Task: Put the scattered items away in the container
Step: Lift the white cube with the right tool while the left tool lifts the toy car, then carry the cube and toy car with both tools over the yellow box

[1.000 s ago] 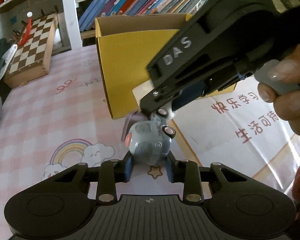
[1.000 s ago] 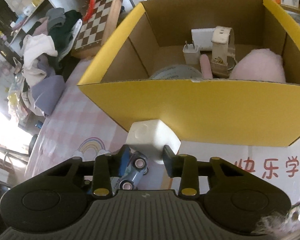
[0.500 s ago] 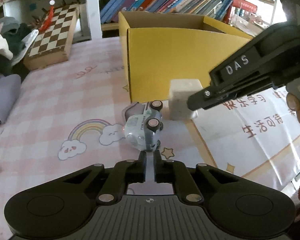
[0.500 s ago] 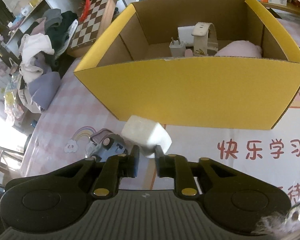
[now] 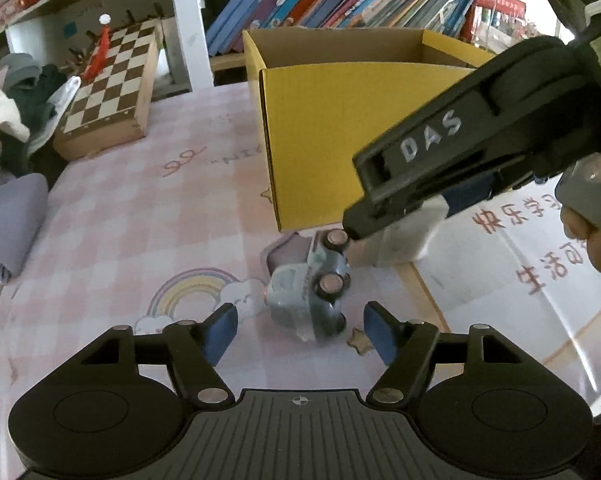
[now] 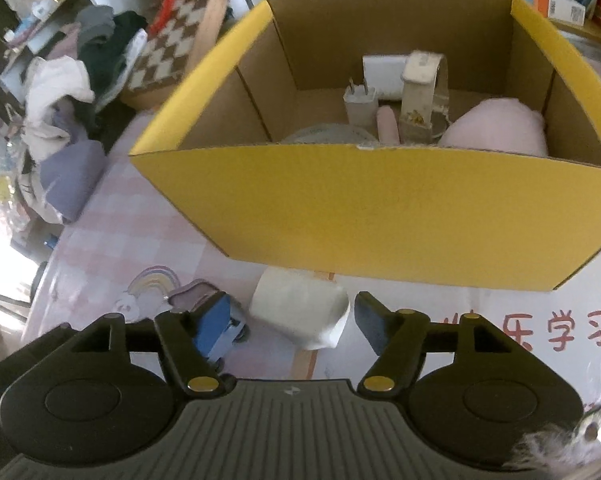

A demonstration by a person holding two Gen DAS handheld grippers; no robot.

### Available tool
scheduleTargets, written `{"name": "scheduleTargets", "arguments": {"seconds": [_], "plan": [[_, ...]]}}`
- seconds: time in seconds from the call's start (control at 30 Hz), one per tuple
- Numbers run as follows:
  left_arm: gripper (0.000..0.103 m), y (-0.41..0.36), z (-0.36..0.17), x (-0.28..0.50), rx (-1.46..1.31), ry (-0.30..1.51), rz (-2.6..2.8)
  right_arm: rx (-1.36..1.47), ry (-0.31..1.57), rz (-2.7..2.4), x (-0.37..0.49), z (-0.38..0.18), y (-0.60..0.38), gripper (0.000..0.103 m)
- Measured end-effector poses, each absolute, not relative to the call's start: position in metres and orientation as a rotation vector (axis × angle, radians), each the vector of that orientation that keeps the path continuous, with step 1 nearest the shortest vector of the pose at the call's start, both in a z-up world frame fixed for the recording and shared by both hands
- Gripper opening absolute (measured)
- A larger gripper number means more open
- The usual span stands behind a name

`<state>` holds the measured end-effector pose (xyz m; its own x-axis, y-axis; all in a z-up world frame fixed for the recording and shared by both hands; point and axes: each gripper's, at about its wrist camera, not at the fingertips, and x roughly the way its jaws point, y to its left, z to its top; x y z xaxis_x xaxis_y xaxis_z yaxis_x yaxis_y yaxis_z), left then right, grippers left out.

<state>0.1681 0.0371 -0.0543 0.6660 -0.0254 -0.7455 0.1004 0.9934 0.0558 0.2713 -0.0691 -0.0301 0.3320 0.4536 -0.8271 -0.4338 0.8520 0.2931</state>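
both jaws reopened; boxy white block [image 6: 300, 310]

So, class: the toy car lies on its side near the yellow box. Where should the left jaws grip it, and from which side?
Grip the toy car across its body, roof on one side and underside on the other, coming from the near end where the open left gripper already faces it. It lies on its side with wheels pointing right, so keep off the wheels, which would probably roll under the pads.

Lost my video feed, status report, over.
Left gripper open behind toy car. Right gripper open around white block. Both items outside yellow box. Nothing blocking.
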Motion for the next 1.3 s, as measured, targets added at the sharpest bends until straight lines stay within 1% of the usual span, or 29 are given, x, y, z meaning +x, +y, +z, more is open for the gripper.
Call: {"name": "scheduleTargets", "arguments": {"seconds": [0.07,0.13,0.17,0.2,0.23,0.27,0.37,0.57,0.97,1.13,1.3], "plan": [[0.070,0.036,-0.055,0.171,0.098,0.832,-0.069,0.013,1.112,0.566,0.276,-0.035,-0.068,0.052],[0.069,0.036,-0.057,0.174,0.089,0.835,-0.076,0.004,1.115,0.570,0.277,-0.038,-0.070,0.048],[0.065,0.037,-0.058,0.176,0.085,0.837,-0.077,0.002,1.111,0.576,0.277,-0.038,-0.071,0.044],[0.063,0.037,-0.058,0.178,0.079,0.838,-0.079,0.002,1.107,0.582,0.277,-0.037,-0.073,0.043],[0.059,0.038,-0.058,0.179,0.070,0.837,-0.084,0.006,1.106,0.588,0.277,-0.037,-0.075,0.041],[0.053,0.039,-0.058,0.181,0.066,0.836,-0.085,0.014,1.106,0.592,0.277,-0.037,-0.077,0.039],[0.043,0.038,-0.057,0.186,0.068,0.833,-0.099,0.016,1.093,0.582,0.275,-0.034,-0.086,0.037],[0.042,0.041,-0.054,0.182,0.026,0.832,-0.100,0.045,1.063,0.553,0.269,-0.028,-0.107,0.036],[0.042,0.037,-0.029,0.150,-0.040,0.782,-0.149,0.031,1.016,0.551,0.238,-0.014,-0.129,0.035],[0.042,0.034,-0.013,0.134,-0.054,0.743,-0.175,0.037,1.008,0.552,0.220,-0.012,-0.135,0.035],[0.042,0.032,0.005,0.120,-0.069,0.692,-0.205,0.028,0.952,0.553,0.199,0.000,-0.145,0.035]]}}
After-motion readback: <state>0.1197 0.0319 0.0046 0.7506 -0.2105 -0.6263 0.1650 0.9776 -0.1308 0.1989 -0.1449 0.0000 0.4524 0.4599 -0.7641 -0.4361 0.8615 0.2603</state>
